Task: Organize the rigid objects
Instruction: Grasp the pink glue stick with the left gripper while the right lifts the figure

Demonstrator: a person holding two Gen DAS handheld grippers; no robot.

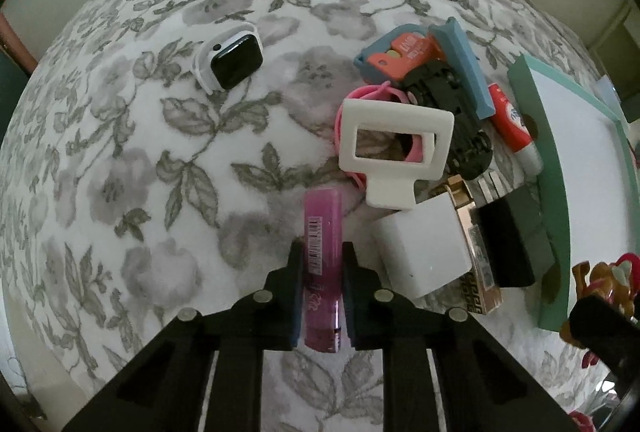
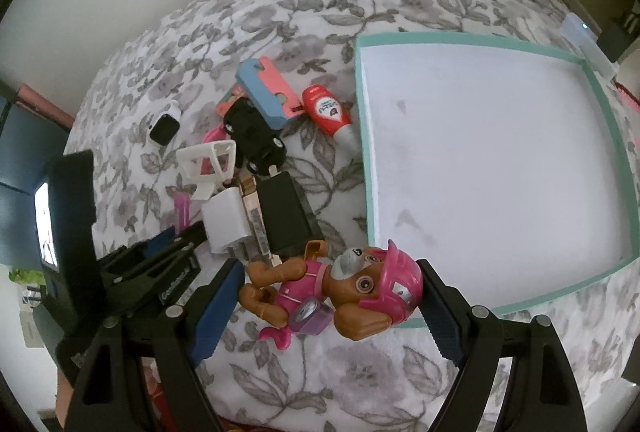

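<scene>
My left tool is clamped on the pink tube lying on the floral surface. My right tool grips the toy pup beside the empty tray. Next, I judge, both go up and into it.

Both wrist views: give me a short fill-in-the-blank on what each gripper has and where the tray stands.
1. The left gripper is shut on a pink ____.
2. The toy dog between the right gripper fingers wears a ____ helmet.
3. The inside of the teal-rimmed tray is ____ of objects.
4. The smartwatch lies ____ from the pile of objects.

Missing words: tube; pink; empty; apart
</scene>
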